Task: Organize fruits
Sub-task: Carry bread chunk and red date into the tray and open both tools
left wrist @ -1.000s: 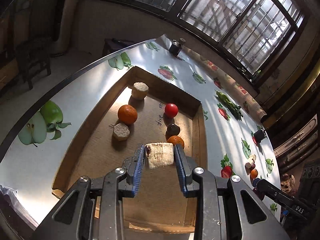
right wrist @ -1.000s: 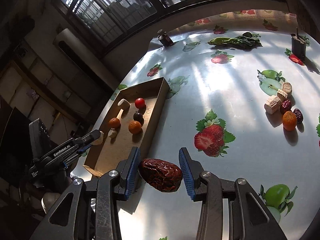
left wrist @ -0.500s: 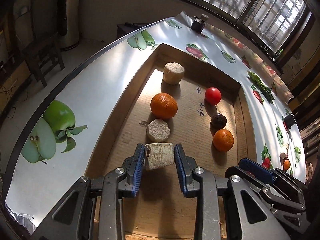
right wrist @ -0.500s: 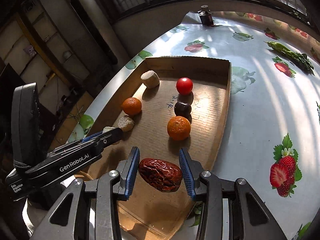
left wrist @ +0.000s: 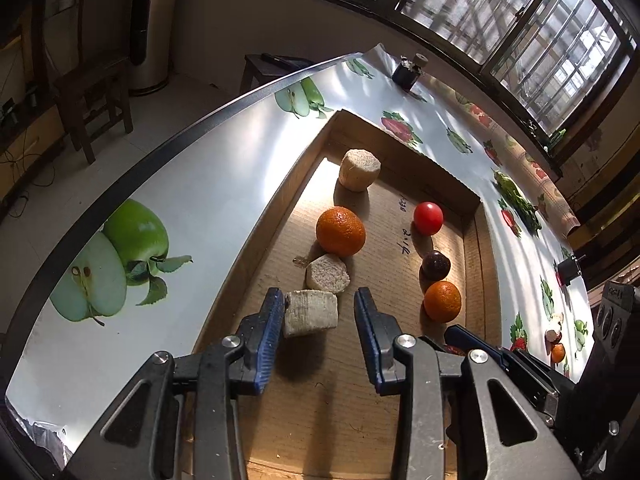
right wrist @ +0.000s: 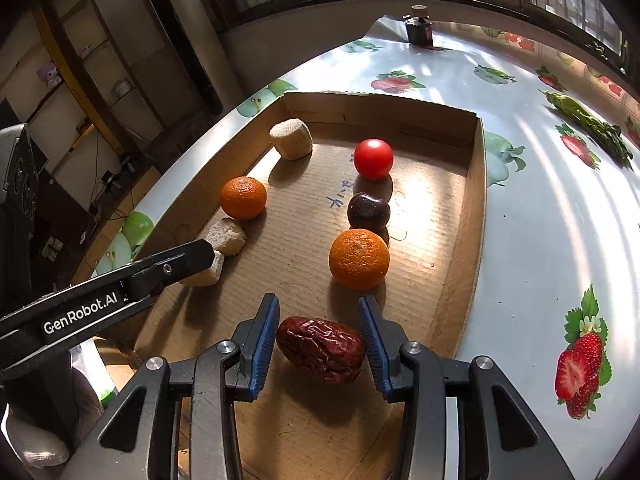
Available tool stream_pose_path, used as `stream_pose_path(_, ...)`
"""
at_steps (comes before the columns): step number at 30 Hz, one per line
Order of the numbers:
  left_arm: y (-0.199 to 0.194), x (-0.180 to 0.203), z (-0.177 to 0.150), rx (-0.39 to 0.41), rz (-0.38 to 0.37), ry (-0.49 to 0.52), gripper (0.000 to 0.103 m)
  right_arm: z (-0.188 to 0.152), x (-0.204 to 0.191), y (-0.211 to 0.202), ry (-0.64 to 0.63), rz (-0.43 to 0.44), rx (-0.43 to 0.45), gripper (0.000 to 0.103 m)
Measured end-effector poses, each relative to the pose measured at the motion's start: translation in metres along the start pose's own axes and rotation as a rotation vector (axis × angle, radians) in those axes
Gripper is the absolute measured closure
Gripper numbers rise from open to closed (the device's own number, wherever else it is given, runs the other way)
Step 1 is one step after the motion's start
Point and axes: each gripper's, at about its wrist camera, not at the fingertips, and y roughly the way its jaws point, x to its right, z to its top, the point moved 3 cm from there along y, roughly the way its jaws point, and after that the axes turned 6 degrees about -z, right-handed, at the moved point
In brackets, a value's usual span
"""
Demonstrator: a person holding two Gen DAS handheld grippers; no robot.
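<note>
A shallow cardboard tray lies on the table. My left gripper is open; a pale beige chunk rests on the tray floor against its left finger, apart from the right one. My right gripper is shut on a wrinkled red date just above the tray's near end. In the tray lie two oranges, a red tomato, a dark plum and two more beige chunks.
The table has a glossy fruit-print cloth. More fruits lie far right. A dark small jar stands at the far edge, green vegetables beyond the tray. The left gripper's finger crosses the right wrist view.
My left gripper has opened and let the beige chunk down onto the tray floor. My right gripper has carried the date over the tray and lower.
</note>
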Motion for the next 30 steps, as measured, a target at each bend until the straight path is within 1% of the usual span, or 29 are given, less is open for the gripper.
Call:
stream_pose_path(2, -0.010, 0.001, 0.001, 0.027, -0.001, -0.003, 0.061, 0.000, -0.001, 0.000, 0.000, 0.001, 0.001, 0.058)
stream_pose_path(5, -0.025, 0.003, 0.002, 0.061, 0.005, -0.002, 0.059, 0.000, -0.003, 0.001, 0.001, 0.012, 0.001, 0.058)
stream_pose_path(8, -0.040, 0.005, 0.002, 0.102, 0.017, 0.000, 0.059, 0.001, -0.006, -0.007, -0.004, 0.014, 0.023, 0.058)
stream_pose_path(12, -0.059, 0.013, -0.001, 0.161, 0.054, 0.030, 0.057, 0.003, -0.004, -0.027, 0.014, 0.028, 0.069, 0.058)
stream_pose_path(14, -0.067, 0.020, -0.002, 0.186, 0.074, 0.055, 0.051, 0.002, -0.001, -0.040, 0.031, 0.031, 0.095, 0.058)
stream_pose_path(17, -0.074, 0.033, -0.007, 0.215, 0.096, 0.095, 0.049, -0.004, 0.009, -0.060, 0.074, 0.038, 0.130, 0.058)
stream_pose_path(18, -0.075, 0.038, -0.009, 0.220, 0.101, 0.110, 0.048, -0.007, 0.013, -0.067, 0.092, 0.042, 0.142, 0.058)
stream_pose_path(20, -0.077, 0.049, -0.014, 0.228, 0.110, 0.140, 0.040, -0.014, 0.021, -0.079, 0.126, 0.046, 0.165, 0.058)
stream_pose_path(21, -0.077, 0.054, -0.017, 0.233, 0.116, 0.155, 0.038, -0.018, 0.026, -0.086, 0.141, 0.040, 0.174, 0.058)
stream_pose_path(23, -0.077, 0.066, -0.024, 0.237, 0.122, 0.186, 0.032, -0.028, 0.036, -0.096, 0.173, 0.020, 0.191, 0.058)
stream_pose_path(26, -0.074, 0.084, -0.035, 0.229, 0.128, 0.230, 0.027, -0.047, 0.053, -0.108, 0.238, -0.024, 0.205, 0.058)
stream_pose_path(30, -0.069, 0.104, -0.049, 0.212, 0.131, 0.282, 0.025, -0.072, 0.074, -0.122, 0.316, -0.046, 0.221, 0.058)
